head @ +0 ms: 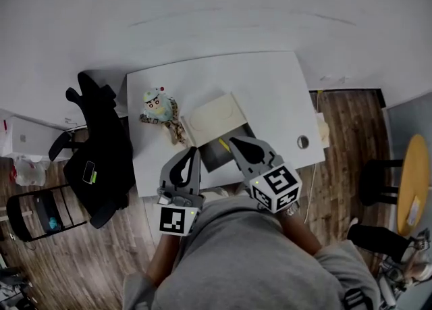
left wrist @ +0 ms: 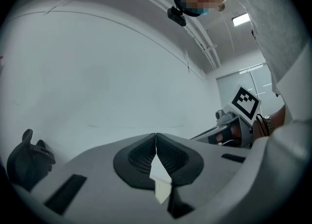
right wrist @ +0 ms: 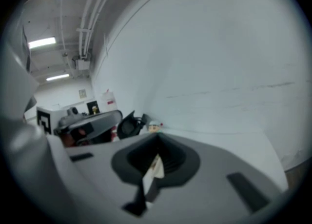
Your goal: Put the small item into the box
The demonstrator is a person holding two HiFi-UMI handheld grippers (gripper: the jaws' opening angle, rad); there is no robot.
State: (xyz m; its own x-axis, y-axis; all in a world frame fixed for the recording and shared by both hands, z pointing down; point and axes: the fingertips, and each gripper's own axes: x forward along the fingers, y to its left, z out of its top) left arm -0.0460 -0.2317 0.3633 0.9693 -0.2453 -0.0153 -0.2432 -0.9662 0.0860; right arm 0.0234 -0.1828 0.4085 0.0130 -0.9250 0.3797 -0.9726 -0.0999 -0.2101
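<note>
The left gripper and right gripper are held side by side near the body, pointed toward the box. Both pairs of jaws are pressed together with nothing gripped.

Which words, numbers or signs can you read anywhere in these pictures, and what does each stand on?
No words or numbers are readable.
Black-and-white square marker patterns, not letters: on the cubes of the grey left gripper and grey right gripper.
Small wall sign in the right gripper view: too small and blurred to read.
</note>
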